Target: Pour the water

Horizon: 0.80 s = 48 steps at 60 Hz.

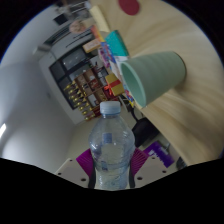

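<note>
claw [113, 172]: clamped on capped water bottle [111, 145] | green cup [152, 76]: beyond bottle, above table [185, 40] | pour: not begun, cap on

Desk [185, 40]: light wood-grain surface, extending beyond the jaws. Red round item [129, 6]: on the desk, far beyond the jaws, partly cut off. Clutter of small colourful packages and boxes [88, 80]: stacked beyond the jaws; individual contents unreadable.
</note>
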Each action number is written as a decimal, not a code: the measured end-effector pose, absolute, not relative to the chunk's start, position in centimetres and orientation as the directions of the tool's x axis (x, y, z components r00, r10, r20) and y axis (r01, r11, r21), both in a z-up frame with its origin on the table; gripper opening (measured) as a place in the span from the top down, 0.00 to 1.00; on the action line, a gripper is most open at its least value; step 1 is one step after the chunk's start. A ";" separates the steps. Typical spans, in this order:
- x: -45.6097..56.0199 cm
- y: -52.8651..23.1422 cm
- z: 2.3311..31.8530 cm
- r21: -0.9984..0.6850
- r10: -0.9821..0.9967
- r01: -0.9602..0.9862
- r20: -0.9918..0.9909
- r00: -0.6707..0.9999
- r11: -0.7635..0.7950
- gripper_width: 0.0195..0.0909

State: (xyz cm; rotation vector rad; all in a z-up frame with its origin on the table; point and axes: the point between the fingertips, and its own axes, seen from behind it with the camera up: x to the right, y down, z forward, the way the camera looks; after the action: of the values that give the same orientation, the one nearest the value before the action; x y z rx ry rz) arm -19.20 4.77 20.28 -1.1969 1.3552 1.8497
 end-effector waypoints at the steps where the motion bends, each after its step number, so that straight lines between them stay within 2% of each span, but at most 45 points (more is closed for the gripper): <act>1: -19.1 4.7 20.3 0.476 -0.072 -0.811 -0.873 -0.482 -0.341 0.64; 7: -18.2 5.3 21.0 0.615 -0.064 -0.719 -0.773 -0.632 -0.324 0.64; 12: -17.9 5.3 21.0 0.668 -0.058 -0.679 -0.724 -0.687 -0.303 0.64; 21: -16.3 6.8 21.9 0.692 -0.031 -0.657 -0.695 -0.718 -0.300 0.63; 27: -16.5 6.8 23.3 0.621 -0.013 -0.697 -0.750 -0.661 -0.358 0.64; 31: -16.9 7.3 24.1 0.427 0.012 -0.807 -0.882 -0.472 -0.408 0.64; 32: -17.8 5.1 24.5 0.345 0.039 -0.842 -0.918 -0.395 -0.414 0.64; 37: -15.1 6.3 27.5 -0.106 0.149 -0.923 -0.987 0.054 -0.371 0.64; 39: -12.2 5.6 29.2 -0.293 0.208 -0.915 -0.948 0.240 -0.277 0.63; 42: -9.5 7.1 33.9 -0.508 0.222 -0.850 -0.852 0.473 -0.137 0.63; 43: -7.4 6.6 34.3 -0.576 0.252 -0.812 -0.802 0.541 -0.090 0.63; 45: -4.3 5.9 36.8 -0.686 0.266 -0.727 -0.697 0.666 0.020 0.63; 46: -3.7 6.3 39.7 -0.726 0.231 -0.685 -0.657 0.717 0.061 0.63; 48: -1.1 5.9 41.1 -0.801 0.201 -0.581 -0.551 0.810 0.143 0.63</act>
State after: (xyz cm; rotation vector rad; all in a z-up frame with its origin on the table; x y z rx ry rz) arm -1.11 5.88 41.14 -1.3145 0.3481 0.5801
